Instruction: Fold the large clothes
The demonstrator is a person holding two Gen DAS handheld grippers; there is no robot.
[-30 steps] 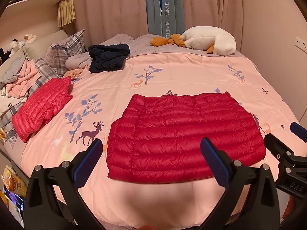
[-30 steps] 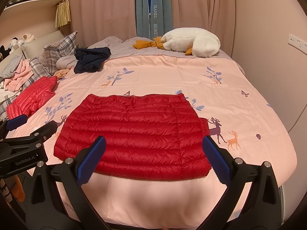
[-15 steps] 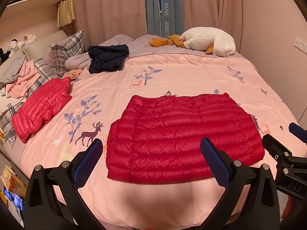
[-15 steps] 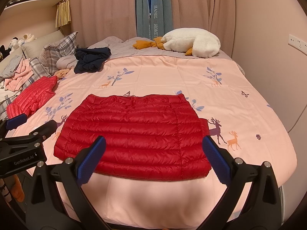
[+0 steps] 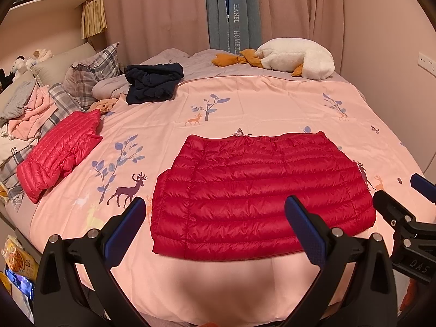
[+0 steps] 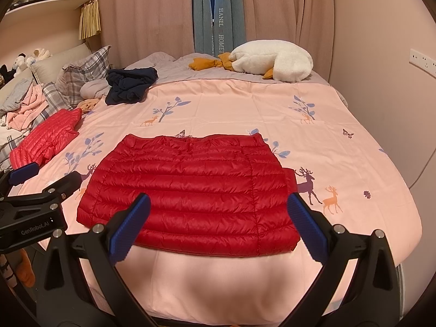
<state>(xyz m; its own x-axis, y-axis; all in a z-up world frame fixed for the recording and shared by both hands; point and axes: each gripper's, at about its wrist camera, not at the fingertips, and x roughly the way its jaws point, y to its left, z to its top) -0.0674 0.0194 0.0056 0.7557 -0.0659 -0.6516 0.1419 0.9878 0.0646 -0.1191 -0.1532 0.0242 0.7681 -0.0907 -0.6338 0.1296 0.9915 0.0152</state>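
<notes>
Here, a red jacket (image 5: 259,199) lies flat and folded into a wide rectangle on the near half of the bed (image 5: 272,109), its quilted rows running side to side and its near edge just short of the bed's front edge. The pink sheet (image 6: 340,163) under it carries printed deer and blue-leaved twigs.

The left claw (image 5: 215,231) hangs above the bed's near edge with its blue-padded fingers (image 5: 124,231) spread wide and nothing between them. The right claw (image 6: 218,226) is likewise wide open and empty, level with the jacket's near edge. Each claw shows at the margin of the other's view, the two side by side and apart.

A second jacket (image 5: 58,152), a lighter red, lies folded to the left, well apart from the first, beside plaid pillows (image 5: 90,73) and a heap of pink and grey clothes (image 5: 30,109). A dark navy garment (image 5: 152,83) sits crumpled farther back. A white plush goose (image 5: 297,61) with orange feet lies across the far end, in front of the curtains (image 5: 152,8). Small soft toys (image 6: 21,58) perch on the headboard at far left.
</notes>
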